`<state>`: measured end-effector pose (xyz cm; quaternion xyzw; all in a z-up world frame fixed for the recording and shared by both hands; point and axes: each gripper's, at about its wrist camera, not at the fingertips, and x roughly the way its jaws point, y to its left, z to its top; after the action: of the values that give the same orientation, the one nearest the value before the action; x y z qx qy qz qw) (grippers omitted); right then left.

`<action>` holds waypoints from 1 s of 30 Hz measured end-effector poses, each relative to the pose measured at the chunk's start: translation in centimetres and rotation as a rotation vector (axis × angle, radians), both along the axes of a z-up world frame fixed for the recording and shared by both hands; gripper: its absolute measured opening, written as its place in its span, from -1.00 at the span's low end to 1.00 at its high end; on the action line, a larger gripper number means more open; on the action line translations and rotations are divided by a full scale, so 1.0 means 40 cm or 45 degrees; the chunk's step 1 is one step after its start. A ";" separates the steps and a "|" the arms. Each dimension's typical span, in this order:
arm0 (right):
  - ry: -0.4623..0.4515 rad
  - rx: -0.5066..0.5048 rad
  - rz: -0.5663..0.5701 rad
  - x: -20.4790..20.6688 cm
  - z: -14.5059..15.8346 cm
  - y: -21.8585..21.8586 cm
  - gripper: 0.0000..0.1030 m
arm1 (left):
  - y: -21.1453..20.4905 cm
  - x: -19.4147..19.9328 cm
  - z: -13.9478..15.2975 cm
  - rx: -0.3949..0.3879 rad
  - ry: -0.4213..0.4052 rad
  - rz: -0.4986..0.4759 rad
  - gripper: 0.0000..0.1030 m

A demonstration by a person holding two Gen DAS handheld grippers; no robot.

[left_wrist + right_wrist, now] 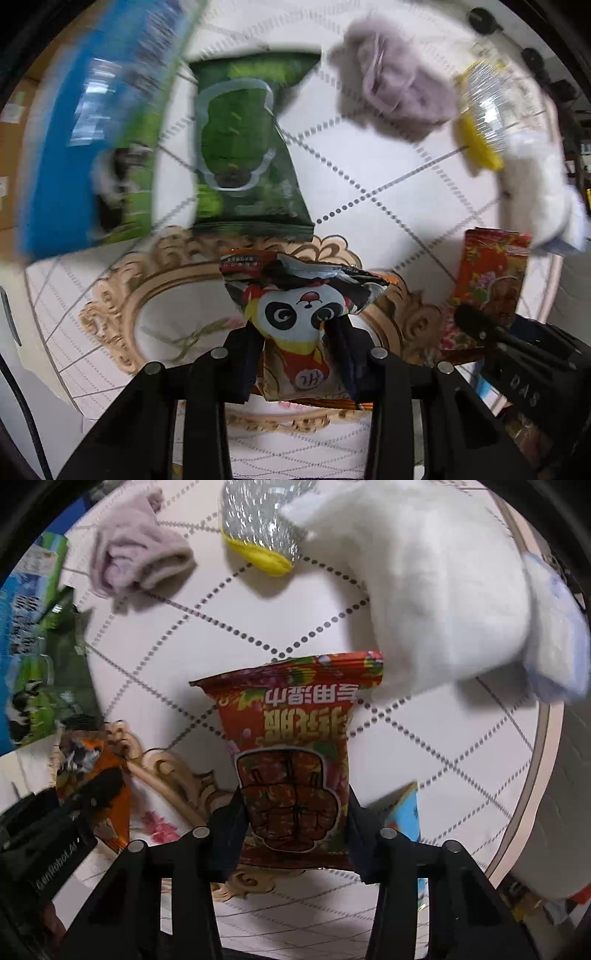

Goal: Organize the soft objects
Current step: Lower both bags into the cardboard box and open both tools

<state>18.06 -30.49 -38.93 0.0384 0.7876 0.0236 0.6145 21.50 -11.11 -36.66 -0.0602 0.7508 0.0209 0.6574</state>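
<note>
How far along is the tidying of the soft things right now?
Nothing looks sorted yet. In hand: the left gripper holds a panda packet over the ornate tray, and the right gripper holds a red packet. Left to do: the green packet, purple cloth, white cloth, sponge and blue bag lie scattered on the quilted surface.
</note>
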 end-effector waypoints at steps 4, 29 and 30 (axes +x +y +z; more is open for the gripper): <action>-0.084 0.111 -0.021 -0.050 0.079 0.036 -0.07 | 0.037 -0.047 0.171 -0.058 -0.146 -0.007 -0.37; -0.177 0.250 0.115 0.470 0.153 0.959 -0.06 | 0.840 0.445 0.082 -0.153 -0.044 0.066 -0.36; -0.170 0.240 0.117 0.480 0.135 0.968 -0.06 | 0.848 0.456 0.062 -0.159 -0.024 0.061 -0.36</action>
<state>37.25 8.24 -33.53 0.0584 0.7401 0.1283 0.6576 39.74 22.80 -34.17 -0.1193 0.7427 -0.0107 0.6588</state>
